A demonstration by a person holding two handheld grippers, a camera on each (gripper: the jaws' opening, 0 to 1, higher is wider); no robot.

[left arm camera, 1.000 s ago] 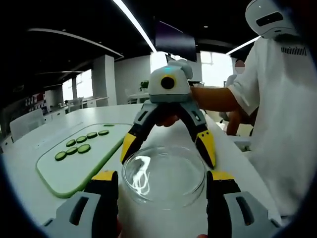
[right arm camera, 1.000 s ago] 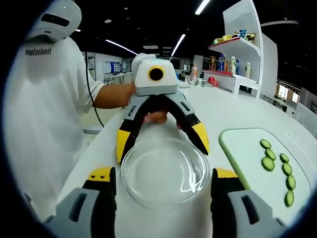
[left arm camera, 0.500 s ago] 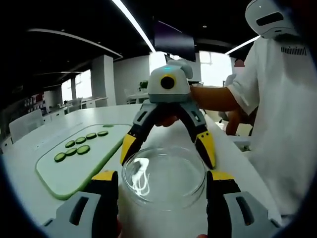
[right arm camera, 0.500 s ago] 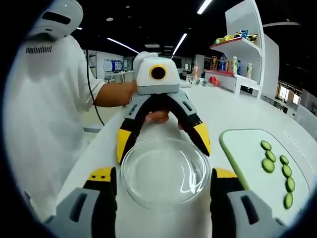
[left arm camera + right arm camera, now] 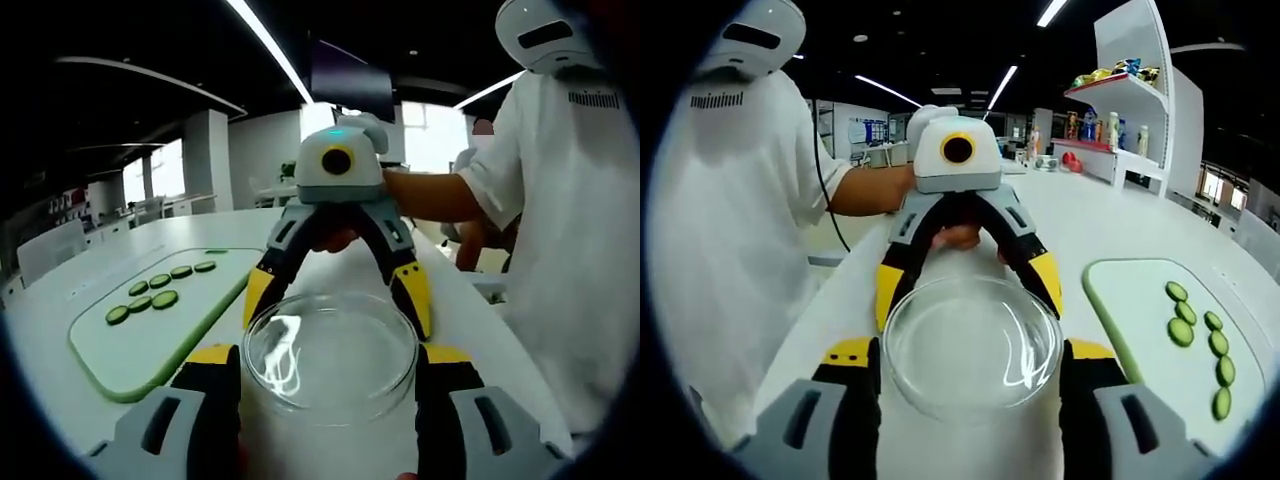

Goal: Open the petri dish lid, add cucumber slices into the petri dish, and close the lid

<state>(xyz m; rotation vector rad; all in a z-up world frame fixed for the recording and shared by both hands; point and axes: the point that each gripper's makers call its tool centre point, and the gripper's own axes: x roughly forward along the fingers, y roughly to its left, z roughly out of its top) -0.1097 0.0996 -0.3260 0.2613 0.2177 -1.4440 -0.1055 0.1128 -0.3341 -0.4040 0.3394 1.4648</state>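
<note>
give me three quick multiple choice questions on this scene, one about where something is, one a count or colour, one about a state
1. Where do the cucumber slices lie?
A. in the petri dish
B. on the green cutting board
C. on the shelf

2. How many slices show in the right gripper view?
A. two
B. ten
C. six

3. What state is the petri dish in?
A. holds no slices, flanked by both grippers' jaws
B. full of slices
C. tipped on its edge

Answers:
1 B: the slices sit in two rows on the cutting board, apart from the dish.
2 C: six green discs are countable on the board there.
3 A: the clear glass shows nothing green inside, and the left gripper and right gripper have their jaws on either side of its rim.
</note>
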